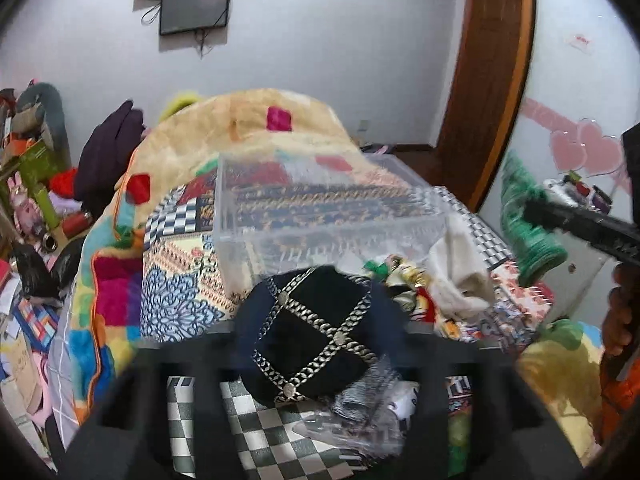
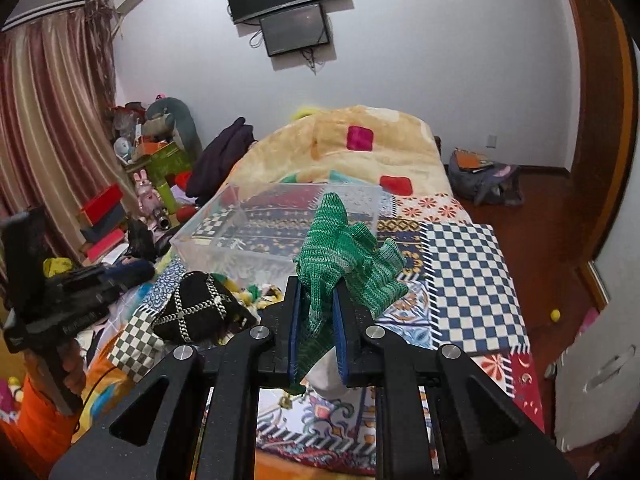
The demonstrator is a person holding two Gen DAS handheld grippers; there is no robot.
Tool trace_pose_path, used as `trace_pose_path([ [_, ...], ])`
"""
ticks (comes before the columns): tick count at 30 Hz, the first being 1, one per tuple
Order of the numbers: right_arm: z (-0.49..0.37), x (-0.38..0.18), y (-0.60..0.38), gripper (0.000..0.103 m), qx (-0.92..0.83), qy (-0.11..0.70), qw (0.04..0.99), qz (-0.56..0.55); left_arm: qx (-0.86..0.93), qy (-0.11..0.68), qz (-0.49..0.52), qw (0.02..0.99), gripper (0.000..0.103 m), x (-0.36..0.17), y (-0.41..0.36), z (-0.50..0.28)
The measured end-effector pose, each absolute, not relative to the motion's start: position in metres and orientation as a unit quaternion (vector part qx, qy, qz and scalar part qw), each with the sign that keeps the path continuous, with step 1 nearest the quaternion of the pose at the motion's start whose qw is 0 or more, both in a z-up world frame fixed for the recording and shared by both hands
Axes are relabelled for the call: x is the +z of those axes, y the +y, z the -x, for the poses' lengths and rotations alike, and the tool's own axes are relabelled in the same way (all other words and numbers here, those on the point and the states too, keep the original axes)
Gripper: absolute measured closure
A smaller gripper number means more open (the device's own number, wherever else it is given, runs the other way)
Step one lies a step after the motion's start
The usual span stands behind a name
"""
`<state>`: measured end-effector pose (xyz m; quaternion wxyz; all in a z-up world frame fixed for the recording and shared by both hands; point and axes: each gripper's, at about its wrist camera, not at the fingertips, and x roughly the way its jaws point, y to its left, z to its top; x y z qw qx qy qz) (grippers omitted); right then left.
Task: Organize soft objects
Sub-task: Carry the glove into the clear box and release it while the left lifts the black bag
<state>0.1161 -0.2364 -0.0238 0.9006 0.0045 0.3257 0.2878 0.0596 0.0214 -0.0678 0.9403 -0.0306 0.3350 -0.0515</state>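
My right gripper [image 2: 316, 300] is shut on a green knitted cloth [image 2: 340, 236] and holds it up in front of the clear plastic box [image 2: 224, 240] on the bed. The cloth [image 1: 528, 216] and right gripper [image 1: 536, 212] also show at the right in the left wrist view. My left gripper [image 1: 316, 344] is blurred; a black cap with silver chain crosses [image 1: 316, 328] sits between its fingers, so it looks shut on the cap. The cap [image 2: 200, 312] also shows in the right wrist view, left of the box [image 1: 320, 216]. A white cloth [image 1: 460, 268] and small colourful items lie by the box.
The bed carries a patchwork sheet [image 2: 468, 280] and a heaped yellow blanket [image 2: 360, 140]. A dark garment [image 2: 224, 156] and cluttered boxes and toys [image 2: 152, 160] stand at the left. A backpack [image 2: 484, 180] lies on the floor at the right. Two screens [image 2: 288, 0] hang on the wall.
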Motion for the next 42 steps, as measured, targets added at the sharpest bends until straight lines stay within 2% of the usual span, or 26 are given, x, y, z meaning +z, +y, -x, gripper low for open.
trace_pose_path([
  [7, -0.123, -0.023, -0.22, 0.09, 0.304, 0.322, 0.897, 0.003, -0.043, 0.381, 0.037, 0.923, 0.04, -0.108, 0.028, -0.081],
  [9, -0.125, -0.025, -0.216, 0.09, 0.308, 0.324, 0.895, 0.003, -0.06, 0.389, 0.056, 0.918, 0.059, -0.117, 0.032, -0.084],
  [10, -0.125, -0.025, -0.214, 0.09, 0.309, 0.324, 0.894, 0.003, -0.068, 0.389, 0.065, 0.917, 0.061, -0.118, 0.034, -0.084],
  [12, -0.126, -0.027, -0.211, 0.09, 0.311, 0.327, 0.893, 0.005, -0.069, 0.38, 0.066, 0.92, 0.078, -0.116, 0.035, -0.08],
  [15, -0.128, -0.029, -0.207, 0.09, 0.313, 0.331, 0.89, 0.007, -0.065, 0.374, 0.056, 0.924, 0.088, -0.112, 0.033, -0.075],
  [17, -0.13, -0.028, -0.206, 0.09, 0.314, 0.332, 0.889, 0.008, -0.063, 0.37, 0.057, 0.925, 0.091, -0.108, 0.033, -0.07],
  [29, -0.143, -0.012, -0.198, 0.09, 0.311, 0.311, 0.898, 0.01, -0.072, 0.315, 0.065, 0.944, 0.093, -0.057, 0.037, -0.05],
  [42, -0.184, 0.0, -0.172, 0.09, 0.3, 0.301, 0.905, 0.024, -0.068, 0.275, 0.057, 0.957, 0.093, -0.011, 0.048, -0.088],
])
